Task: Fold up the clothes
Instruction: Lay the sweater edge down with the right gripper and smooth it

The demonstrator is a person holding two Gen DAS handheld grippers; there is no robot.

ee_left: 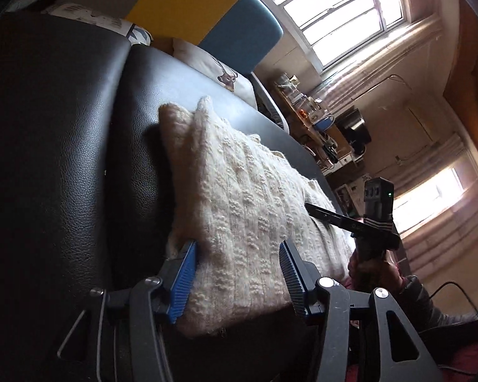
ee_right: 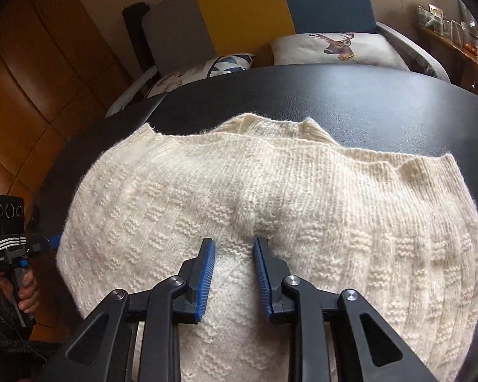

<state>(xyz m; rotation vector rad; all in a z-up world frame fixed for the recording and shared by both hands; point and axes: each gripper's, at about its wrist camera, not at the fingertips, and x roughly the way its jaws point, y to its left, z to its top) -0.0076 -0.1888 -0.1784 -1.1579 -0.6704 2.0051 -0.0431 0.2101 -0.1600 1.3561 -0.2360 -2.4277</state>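
Observation:
A cream knitted sweater (ee_left: 239, 197) lies folded on a black leather surface (ee_left: 63, 127). My left gripper (ee_left: 237, 244) is open at the sweater's near end, one blue pad at the knit's side edge and the other resting on top. In the right wrist view the sweater (ee_right: 302, 191) fills the middle, neckline at the far side. My right gripper (ee_right: 233, 242) is shut on a thick ridge of knit, which puckers just ahead of the tips. The right gripper (ee_left: 350, 221) also shows over the sweater's far side, held by a hand (ee_left: 376, 273). The left gripper (ee_right: 52, 240) touches the sweater's left edge.
Beyond the black surface (ee_right: 366, 102) stands a sofa with a yellow and blue back (ee_right: 271, 9), a deer cushion (ee_right: 334, 47) and a patterned cushion (ee_right: 204, 70). A cluttered shelf (ee_left: 318, 117) and windows (ee_left: 334, 16) are further off. Wooden floor (ee_right: 32, 79) lies to the left.

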